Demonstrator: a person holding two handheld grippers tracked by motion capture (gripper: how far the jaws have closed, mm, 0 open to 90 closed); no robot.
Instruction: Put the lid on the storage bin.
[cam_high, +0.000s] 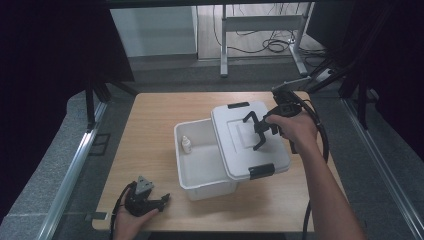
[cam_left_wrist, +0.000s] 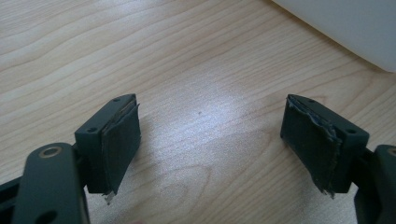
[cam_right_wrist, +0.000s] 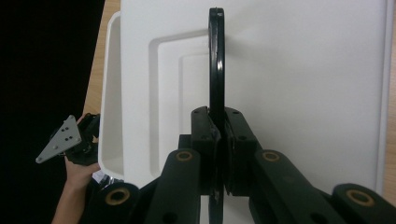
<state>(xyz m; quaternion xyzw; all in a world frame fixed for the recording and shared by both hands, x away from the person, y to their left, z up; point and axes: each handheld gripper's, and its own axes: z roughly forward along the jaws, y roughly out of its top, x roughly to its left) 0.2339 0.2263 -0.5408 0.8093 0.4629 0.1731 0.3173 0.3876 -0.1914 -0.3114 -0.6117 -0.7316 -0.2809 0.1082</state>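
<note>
A white plastic box (cam_high: 200, 175) stands mid-table with a small white bottle (cam_high: 186, 145) inside at its left wall. Its white lid (cam_high: 235, 150) lies shifted to the right, leaving the box's left half uncovered. My right gripper (cam_high: 261, 132) is shut on the lid's black handle (cam_high: 251, 119); in the right gripper view the handle (cam_right_wrist: 216, 56) runs upright between the pads (cam_right_wrist: 203, 126) over the lid (cam_right_wrist: 303, 70). My left gripper (cam_high: 162, 199) rests at the table's front left, open and holding nothing, over bare wood (cam_left_wrist: 210, 135).
Black latches (cam_high: 262, 171) (cam_high: 238, 105) sit at the lid's near and far ends. The wooden table (cam_high: 150, 125) has free room left of the box. The box wall (cam_left_wrist: 355, 23) lies ahead of the left gripper. A desk frame and cables (cam_high: 270, 45) stand beyond.
</note>
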